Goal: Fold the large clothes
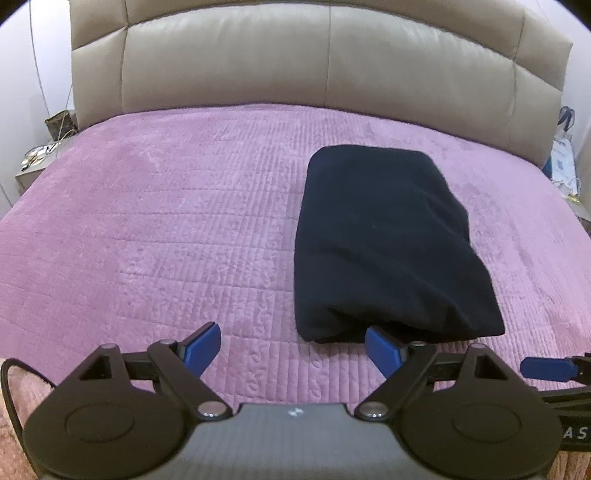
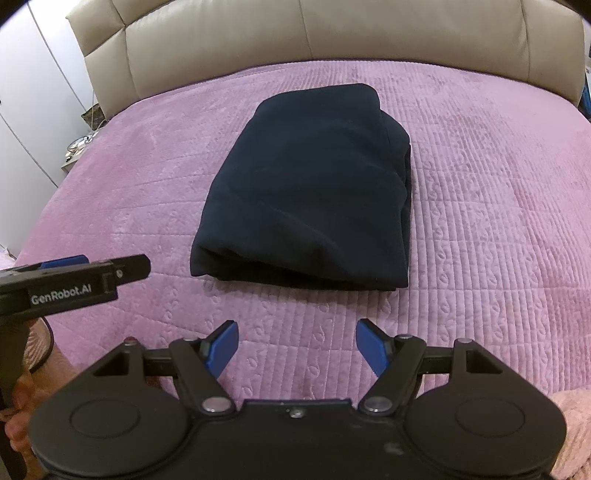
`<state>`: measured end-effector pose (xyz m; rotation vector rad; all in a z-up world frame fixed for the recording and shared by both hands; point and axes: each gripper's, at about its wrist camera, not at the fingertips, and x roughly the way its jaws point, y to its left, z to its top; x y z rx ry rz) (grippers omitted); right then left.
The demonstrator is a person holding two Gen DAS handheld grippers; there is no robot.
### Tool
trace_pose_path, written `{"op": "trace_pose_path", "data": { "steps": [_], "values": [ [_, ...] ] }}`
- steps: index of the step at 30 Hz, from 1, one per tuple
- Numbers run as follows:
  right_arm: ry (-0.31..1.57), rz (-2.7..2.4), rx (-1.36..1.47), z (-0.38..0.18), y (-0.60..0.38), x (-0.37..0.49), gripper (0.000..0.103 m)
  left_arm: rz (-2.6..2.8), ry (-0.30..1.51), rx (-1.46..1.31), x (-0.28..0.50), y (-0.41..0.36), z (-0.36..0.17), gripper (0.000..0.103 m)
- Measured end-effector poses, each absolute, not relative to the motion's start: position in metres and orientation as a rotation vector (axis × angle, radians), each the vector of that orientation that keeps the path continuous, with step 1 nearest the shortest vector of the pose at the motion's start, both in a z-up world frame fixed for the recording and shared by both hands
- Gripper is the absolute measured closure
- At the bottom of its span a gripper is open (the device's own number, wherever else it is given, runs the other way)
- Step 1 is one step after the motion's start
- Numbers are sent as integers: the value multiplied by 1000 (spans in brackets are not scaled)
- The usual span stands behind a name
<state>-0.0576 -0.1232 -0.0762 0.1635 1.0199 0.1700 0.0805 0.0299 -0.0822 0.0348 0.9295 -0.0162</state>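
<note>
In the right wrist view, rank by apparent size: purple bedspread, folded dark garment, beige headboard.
1. purple bedspread
2. beige headboard, though the frame's top crops it
3. folded dark garment, close to the headboard in apparent area, so that order is unsure

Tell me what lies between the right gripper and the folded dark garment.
Only bare pink quilted bedspread lies between the right gripper and the dark garment; the right wrist view shows it.

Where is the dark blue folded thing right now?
The folded garment lies on the pink bedspread, just ahead of both open grippers, with the beige headboard behind it.
</note>
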Motion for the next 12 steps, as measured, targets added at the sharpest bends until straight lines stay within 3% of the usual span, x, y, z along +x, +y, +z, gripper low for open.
{"op": "trace_pose_path", "data": {
  "steps": [12],
  "values": [
    [1006, 154, 224, -80, -130, -56, 19, -60, 875, 50, 77, 22, -80, 12]
  ]
}}
